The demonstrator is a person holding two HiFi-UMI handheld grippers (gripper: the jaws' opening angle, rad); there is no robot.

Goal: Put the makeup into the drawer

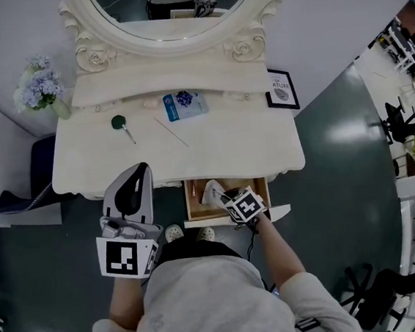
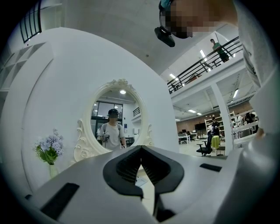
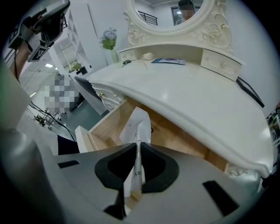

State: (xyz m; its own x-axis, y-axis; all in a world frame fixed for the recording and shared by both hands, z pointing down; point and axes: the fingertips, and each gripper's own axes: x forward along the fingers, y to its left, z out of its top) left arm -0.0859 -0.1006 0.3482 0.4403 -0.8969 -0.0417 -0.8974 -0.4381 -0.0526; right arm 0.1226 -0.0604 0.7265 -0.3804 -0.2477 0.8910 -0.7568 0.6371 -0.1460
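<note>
Right gripper view: a white makeup sachet held over the open drawer.
Right gripper point(image 3: 138, 153) is clamped almost closed on the thin sachet point(image 3: 136, 124) and tilts down into the wooden drawer point(image 3: 105, 127), which stands open at the 6 o'clock edge of the surface point(image 1: 228, 152). To do this well, I judge, lower the sachet until it lies on the drawer floor, clear of the front lip, then let go. Left gripper point(image 2: 141, 151) points level, its jaws together on nothing. The sachet's print is unreadable, and the back of the drawer is hidden under the surface.
</note>
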